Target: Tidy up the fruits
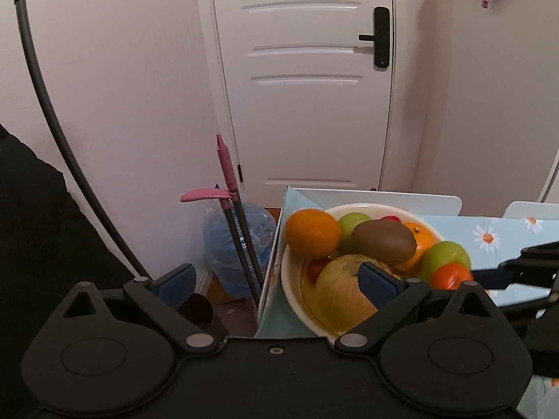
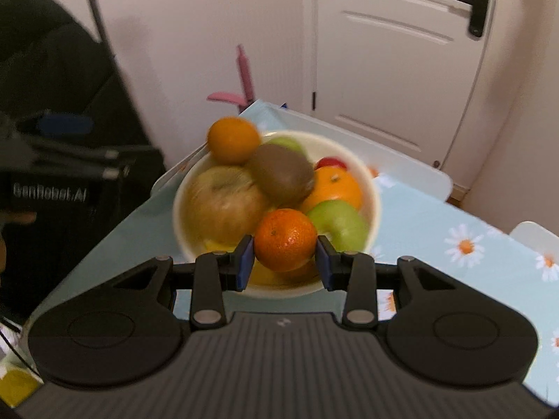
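The blue-padded fingers [image 2: 323, 262] of the right gripper [image 2: 283, 260] are seen clamped on a small orange mandarin [image 2: 285, 239], which is held just over the near rim of the cream bowl [image 2: 370, 181]. The fingers [image 1: 379, 281] of the left gripper [image 1: 276, 281] are spread wide, with nothing gripped between them; one pad is seen in front of the large yellowish apple [image 1: 335, 289], though contact cannot be judged. The bowl is set at the corner of a table covered by a daisy-print cloth [image 2: 436, 220]. In it a brown kiwi [image 2: 283, 174], an orange [image 2: 234, 139] and a green apple [image 2: 340, 223] are piled; a red fruit at the back is mostly hidden. The right view is blurred, and the bowl's near rim is cut off by each gripper body.
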